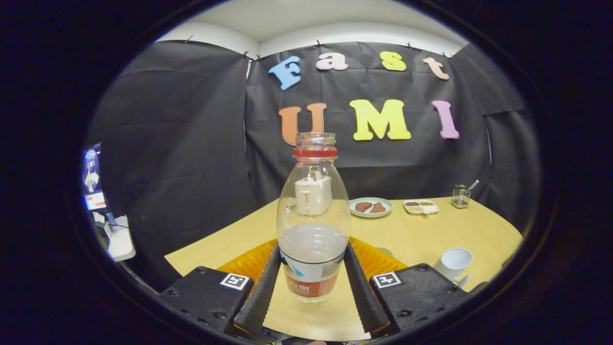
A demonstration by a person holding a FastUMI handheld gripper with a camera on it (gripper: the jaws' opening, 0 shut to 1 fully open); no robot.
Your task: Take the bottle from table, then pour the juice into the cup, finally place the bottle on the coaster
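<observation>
While fingers (268, 282) clamp bottle (312, 225) low on label from both sides, bottle stays upright, cap off, liquid low; grip below centre keeps neck free for pouring. Orange coaster (249, 263) directly behind bottle. Cup (454, 261) at 3 o'clock on table (431, 230).

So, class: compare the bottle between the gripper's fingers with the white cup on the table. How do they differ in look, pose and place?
The bottle is clear plastic, showing its pale contents and a label; the cup is opaque white. The bottle is tall and narrow-necked; the cup is short and wide-mouthed. The bottle sits between the fingers of the gripper, which press its sides; the cup stands apart, free, to the right. Both are upright with open tops.
</observation>
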